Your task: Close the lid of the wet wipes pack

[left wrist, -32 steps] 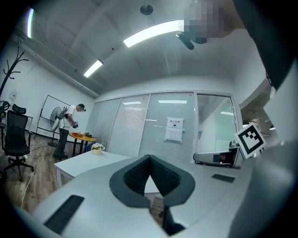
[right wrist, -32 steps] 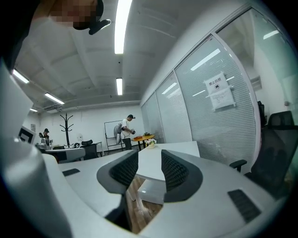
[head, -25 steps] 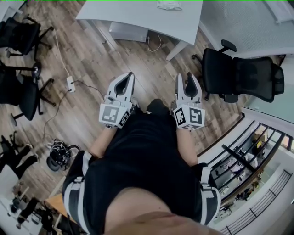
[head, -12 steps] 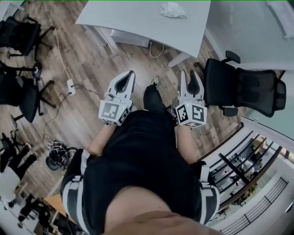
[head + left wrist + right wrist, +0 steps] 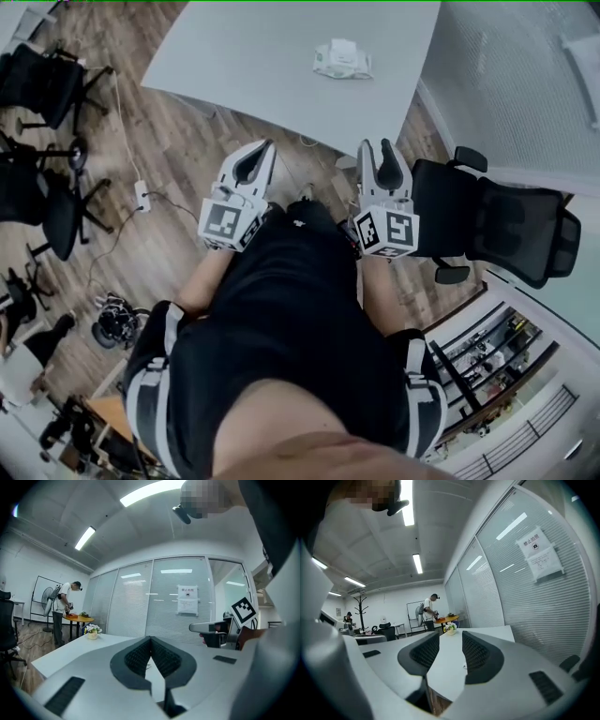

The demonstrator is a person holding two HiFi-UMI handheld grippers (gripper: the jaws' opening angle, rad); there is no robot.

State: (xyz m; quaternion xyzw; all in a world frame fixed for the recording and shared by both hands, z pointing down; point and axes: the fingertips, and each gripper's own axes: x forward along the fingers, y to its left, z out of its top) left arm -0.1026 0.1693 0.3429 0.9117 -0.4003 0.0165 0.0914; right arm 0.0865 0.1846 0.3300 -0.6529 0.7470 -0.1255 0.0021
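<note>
Table (image 5: 262, 66) and wet wipes pack (image 5: 342, 59) nearer; left gripper (image 5: 265, 147) fingers closed, right gripper (image 5: 376, 145) fingers apart, empty.

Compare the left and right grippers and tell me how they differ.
The left gripper's jaws are shut, pads meeting; the right gripper's jaws stand apart. The left gripper hangs over the wooden floor; the right gripper is beside the black chair. Both are empty and point toward the table, short of the wipes pack.
</note>
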